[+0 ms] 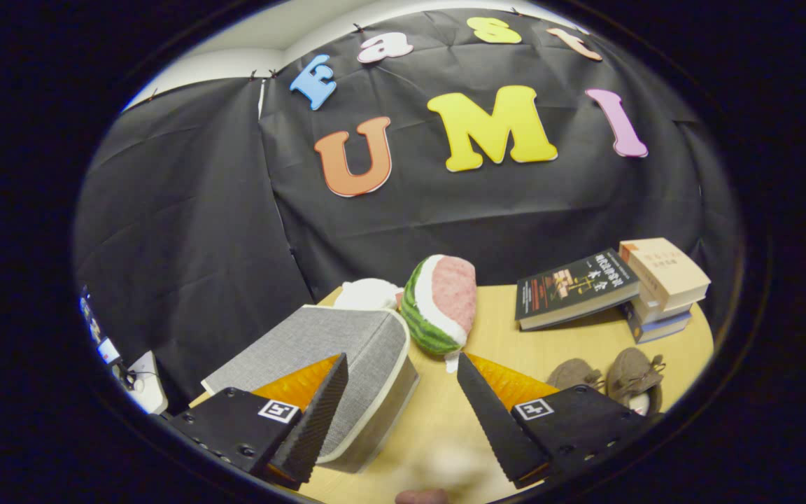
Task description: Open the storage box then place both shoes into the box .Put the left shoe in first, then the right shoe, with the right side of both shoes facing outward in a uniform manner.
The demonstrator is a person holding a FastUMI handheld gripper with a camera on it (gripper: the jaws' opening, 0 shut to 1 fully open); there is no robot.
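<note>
A grey fabric storage box [347,350] with its lid down stands on the wooden table [550,343], just ahead of and partly behind the left finger. Two brown shoes [613,378] lie side by side to the right, beyond the right finger, which hides part of the nearer one. My gripper [403,371] hovers above the table with its fingers wide apart and nothing between them.
A watermelon-slice plush [441,304] stands just behind the box, with a white soft thing [368,294] beside it. A stack of books [655,294] with a dark book [574,287] leaning on it sits at the table's far right. Black cloth walls the booth.
</note>
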